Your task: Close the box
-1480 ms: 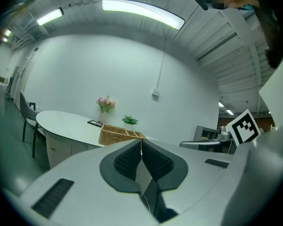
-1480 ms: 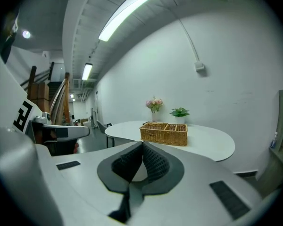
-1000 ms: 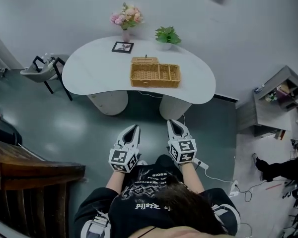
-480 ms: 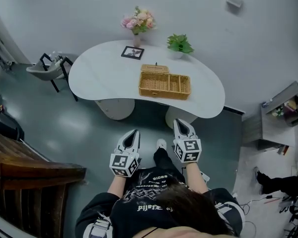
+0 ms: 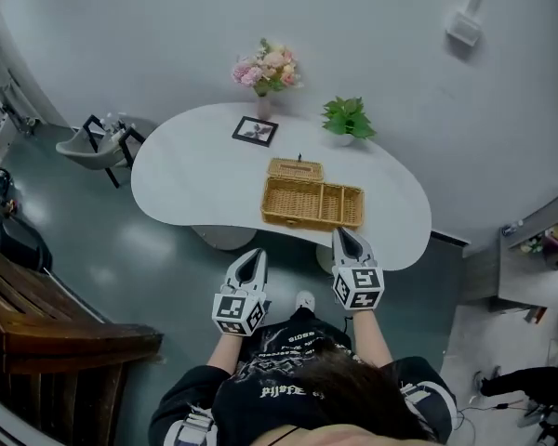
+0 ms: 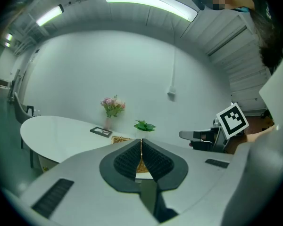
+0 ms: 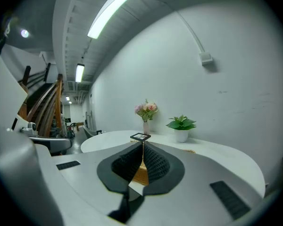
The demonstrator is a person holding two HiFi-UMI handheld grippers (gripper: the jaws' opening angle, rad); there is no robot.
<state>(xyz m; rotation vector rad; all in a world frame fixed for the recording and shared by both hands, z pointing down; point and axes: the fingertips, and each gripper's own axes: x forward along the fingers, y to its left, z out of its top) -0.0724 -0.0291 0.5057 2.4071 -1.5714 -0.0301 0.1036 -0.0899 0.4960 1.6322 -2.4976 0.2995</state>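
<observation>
In the head view the wicker box (image 5: 312, 203) is seen whole on the white bench (image 5: 195, 170). Its lid (image 5: 295, 169) is laid open at the far side, near a picture frame (image 5: 255, 130), flowers (image 5: 266, 68) and a plant (image 5: 346, 117). The left claw (image 5: 252, 260) and right claw (image 5: 345, 239) are held short of the box, at the bench's near edge. In each gripper view only a sliver of wicker is shown behind the pads, and both claws are seen pressed together with nothing pinched.
</observation>
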